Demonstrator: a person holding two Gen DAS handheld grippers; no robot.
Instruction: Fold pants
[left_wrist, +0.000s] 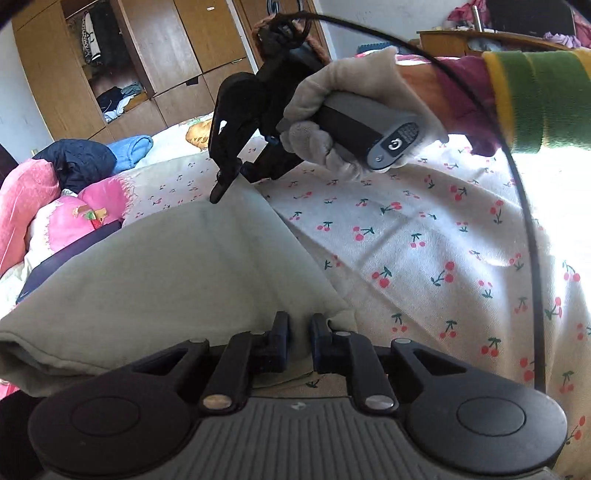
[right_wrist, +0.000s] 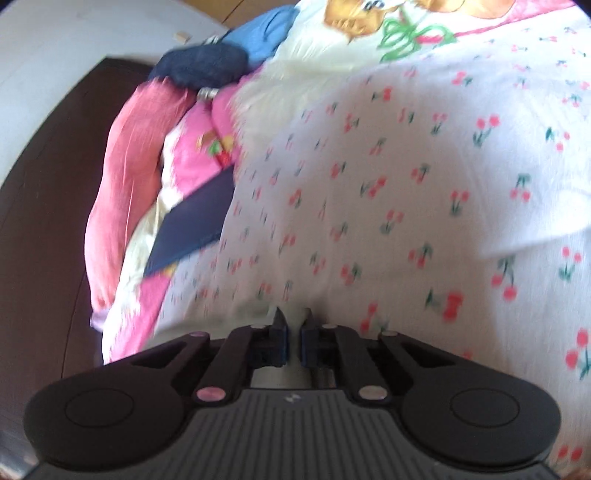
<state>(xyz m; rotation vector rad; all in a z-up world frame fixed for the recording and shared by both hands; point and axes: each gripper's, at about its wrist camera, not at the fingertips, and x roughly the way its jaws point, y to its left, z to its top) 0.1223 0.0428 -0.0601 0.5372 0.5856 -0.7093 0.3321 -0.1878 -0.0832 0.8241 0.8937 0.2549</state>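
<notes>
The pale grey-green pants (left_wrist: 177, 266) lie spread over the cherry-print bed sheet (left_wrist: 424, 236). My left gripper (left_wrist: 300, 325) is shut on the near edge of the pants. My right gripper (left_wrist: 221, 184), held by a gloved hand (left_wrist: 343, 110), pinches the far edge of the pants and lifts it a little. In the right wrist view, which is blurred, my right gripper (right_wrist: 294, 325) has its jaws nearly closed with a strip of pale cloth (right_wrist: 294, 317) between them, above the sheet (right_wrist: 369, 184).
Pink pillows (left_wrist: 33, 206) and a dark blue flat item (left_wrist: 70, 251) lie at the left of the bed. Dark and blue clothes (left_wrist: 96, 155) are piled beyond. A wooden wardrobe (left_wrist: 166, 55) stands behind. A black cable (left_wrist: 524, 221) hangs at the right.
</notes>
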